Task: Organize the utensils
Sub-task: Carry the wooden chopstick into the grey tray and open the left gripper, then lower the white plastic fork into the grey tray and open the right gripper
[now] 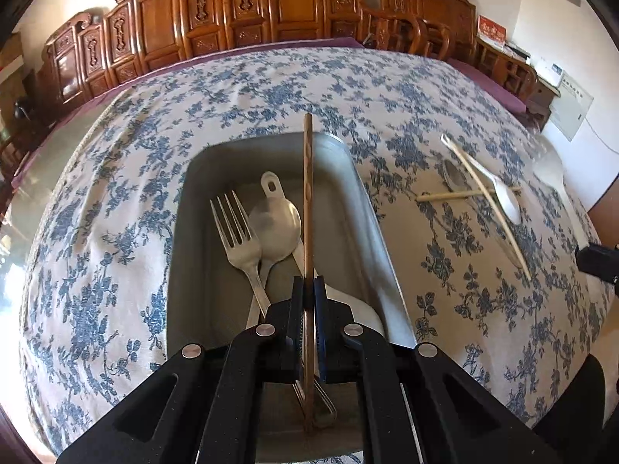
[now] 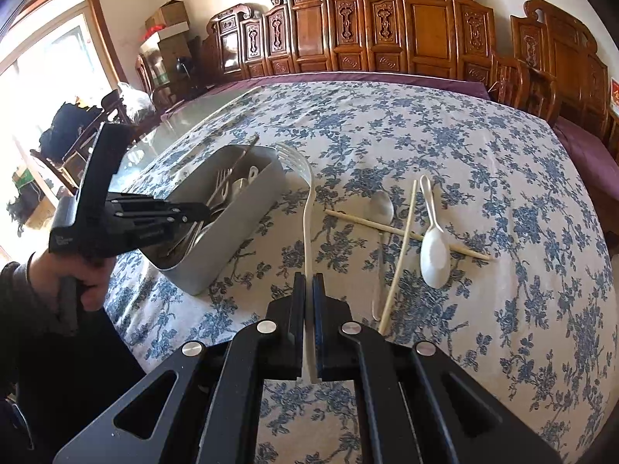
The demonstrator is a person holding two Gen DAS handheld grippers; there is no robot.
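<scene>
My left gripper [image 1: 308,284] is shut on a brown wooden chopstick [image 1: 308,178] and holds it over the grey metal tray [image 1: 193,201]. A metal fork [image 1: 236,232] and a metal spoon [image 1: 276,228] lie in the tray. My right gripper [image 2: 308,282] is shut on a white plastic fork [image 2: 308,208], held above the cloth just right of the tray [image 2: 247,208]. On the cloth lie two pale chopsticks [image 2: 402,259], crossed, a white plastic spoon [image 2: 435,251] and a metal spoon [image 2: 381,208]. The left gripper [image 2: 193,212] also shows in the right wrist view.
The table wears a blue floral cloth [image 1: 96,232] with glass at its left edge [image 2: 185,116]. Carved wooden chairs [image 2: 387,34] line the far side. My hand [image 2: 85,278] holds the left gripper at the near left.
</scene>
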